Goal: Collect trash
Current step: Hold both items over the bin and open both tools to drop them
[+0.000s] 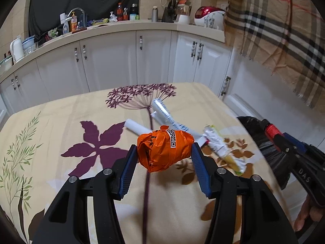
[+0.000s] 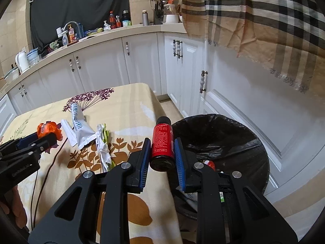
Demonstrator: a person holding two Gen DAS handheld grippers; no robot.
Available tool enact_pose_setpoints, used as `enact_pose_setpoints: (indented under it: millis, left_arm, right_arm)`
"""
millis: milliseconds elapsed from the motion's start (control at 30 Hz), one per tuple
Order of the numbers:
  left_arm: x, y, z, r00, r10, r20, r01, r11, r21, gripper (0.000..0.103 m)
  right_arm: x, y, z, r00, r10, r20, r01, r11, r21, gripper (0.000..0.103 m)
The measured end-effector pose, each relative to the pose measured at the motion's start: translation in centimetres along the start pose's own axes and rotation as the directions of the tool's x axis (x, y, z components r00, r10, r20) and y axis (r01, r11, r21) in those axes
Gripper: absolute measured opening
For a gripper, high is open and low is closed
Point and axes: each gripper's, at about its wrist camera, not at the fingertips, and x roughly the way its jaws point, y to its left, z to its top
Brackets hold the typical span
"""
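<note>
The left gripper pinched an orange crumpled wrapper between its blue pads, held above the floral tablecloth. It looked feather-light and soft, likely to crush rather than slip, so a squeeze across its middle suited it. The right gripper was closed on a red bottle with a black cap, gripped across its lower body; being rigid and smooth, it probably needed firm pressure to stop it sliding out. It hung over the table's edge, with the black-lined trash bin at about two o'clock from it in the right wrist view.

By count: one orange wrapper, one red bottle, one bin. At twelve to two o'clock of the wrapper in the left view, three pieces lay on the cloth: a white printed pouch, a white paper piece and a crumpled white-and-yellow wrapper. These appeared limp and flat, best pinched at a raised fold.
</note>
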Motion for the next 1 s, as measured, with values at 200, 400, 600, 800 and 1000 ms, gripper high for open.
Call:
enact_pose_setpoints:
  millis: [200, 400, 600, 800, 1000]
  left_arm:
    - [-0.6, -2.7, 0.6, 0.998, -0.049, 0.031, 0.048, 0.998, 0.027, 0.053]
    - [-0.2, -6.2, 1.2, 0.994, -0.101, 0.050, 0.098, 0.994, 0.051, 0.053]
    - [0.9, -10.2, 1.2, 0.988, -0.145, 0.047, 0.140, 0.986, 0.094, 0.053]
    - [1.9, -13.6, 1.7, 0.985, -0.163, 0.052, 0.155, 0.979, 0.133, 0.053]
    - [3.1, -16.0, 2.2, 0.985, -0.163, 0.062, 0.150, 0.974, 0.170, 0.053]
  right_arm:
    - [-0.9, -1.5, 0.1, 0.999, -0.046, 0.026, 0.046, 0.999, 0.015, 0.023]
    - [-1.4, -3.9, 0.3, 0.994, -0.104, 0.044, 0.103, 0.994, 0.041, 0.023]
    - [-1.8, -6.2, 0.3, 0.986, -0.158, 0.059, 0.154, 0.986, 0.067, 0.023]
    - [-1.6, -8.3, 0.3, 0.979, -0.192, 0.067, 0.186, 0.979, 0.086, 0.023]
    - [-1.1, -10.2, 0.3, 0.974, -0.216, 0.073, 0.208, 0.972, 0.107, 0.023]
